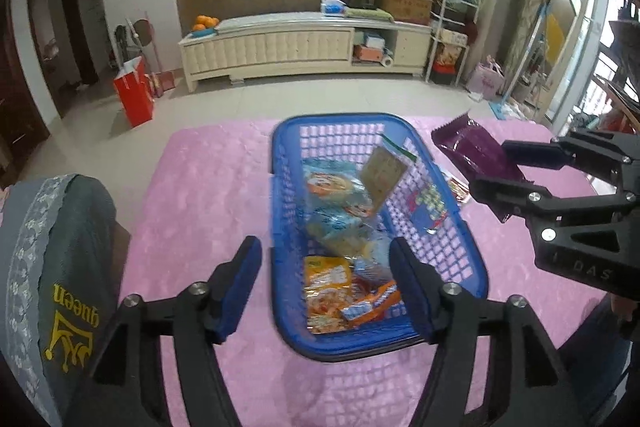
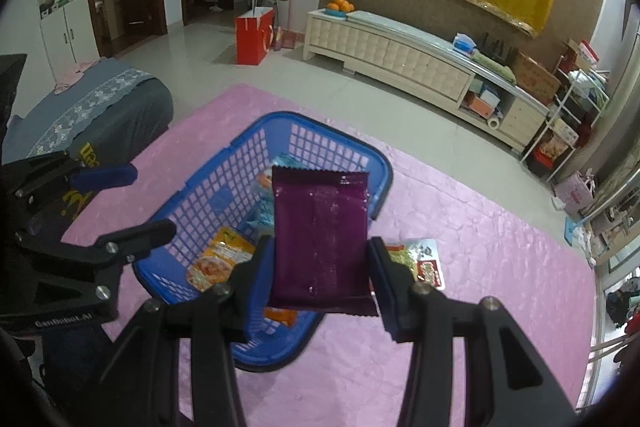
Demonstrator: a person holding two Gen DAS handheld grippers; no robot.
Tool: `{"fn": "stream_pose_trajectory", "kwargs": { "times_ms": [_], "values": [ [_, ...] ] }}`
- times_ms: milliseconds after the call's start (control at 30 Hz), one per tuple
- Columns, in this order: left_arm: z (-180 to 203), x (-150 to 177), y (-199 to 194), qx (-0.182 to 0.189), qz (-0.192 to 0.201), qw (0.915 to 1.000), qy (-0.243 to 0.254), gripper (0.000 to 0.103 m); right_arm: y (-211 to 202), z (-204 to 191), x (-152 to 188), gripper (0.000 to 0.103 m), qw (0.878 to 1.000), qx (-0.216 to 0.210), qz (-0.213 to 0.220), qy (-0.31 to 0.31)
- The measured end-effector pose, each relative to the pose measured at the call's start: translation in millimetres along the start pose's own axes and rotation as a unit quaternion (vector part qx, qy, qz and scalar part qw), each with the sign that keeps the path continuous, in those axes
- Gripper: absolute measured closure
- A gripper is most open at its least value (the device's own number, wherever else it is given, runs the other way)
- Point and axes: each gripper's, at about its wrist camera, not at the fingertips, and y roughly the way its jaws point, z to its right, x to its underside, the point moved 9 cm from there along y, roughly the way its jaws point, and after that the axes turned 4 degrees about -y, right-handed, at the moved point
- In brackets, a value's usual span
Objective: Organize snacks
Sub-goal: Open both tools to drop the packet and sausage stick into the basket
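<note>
A blue plastic basket stands on the pink cloth and holds several snack packets: an orange one, light blue ones and a beige one that stands tilted. My left gripper hovers open over the basket's near end with nothing between its pads. My right gripper is shut on a purple packet, held upright just right of the basket. A red and green packet lies on the cloth beside the basket.
The pink cloth covers the table. A grey cushion with yellow lettering sits close at the left edge. Beyond the table are tiled floor, a red bag and a long cream cabinet.
</note>
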Motion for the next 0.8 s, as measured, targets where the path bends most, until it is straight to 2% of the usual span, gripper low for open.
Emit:
{"fn": "stream_pose_trajectory", "kwargs": {
  "times_ms": [267,433,533,800],
  "values": [
    [-38.2,2.3,0.9,-0.027,0.002,0.999,-0.037,0.037,21.3,-27.9,-11.0,0.052,1.0,-0.027,-0.004,-0.004],
    [-50.8,6.6,12.8,-0.022,-0.006,0.9981,-0.057,0.037,39.7,-36.4,-6.6,0.052,0.999,-0.036,-0.021,-0.009],
    [-53.5,9.4,20.3,-0.019,-0.01,0.998,-0.059,0.037,52.6,-39.7,-1.0,0.052,0.998,-0.038,-0.044,-0.009],
    [-55.8,15.7,29.8,-0.014,-0.024,0.998,-0.056,0.037,71.4,-39.4,12.1,0.052,0.997,-0.044,-0.071,0.0]
  ]
}}
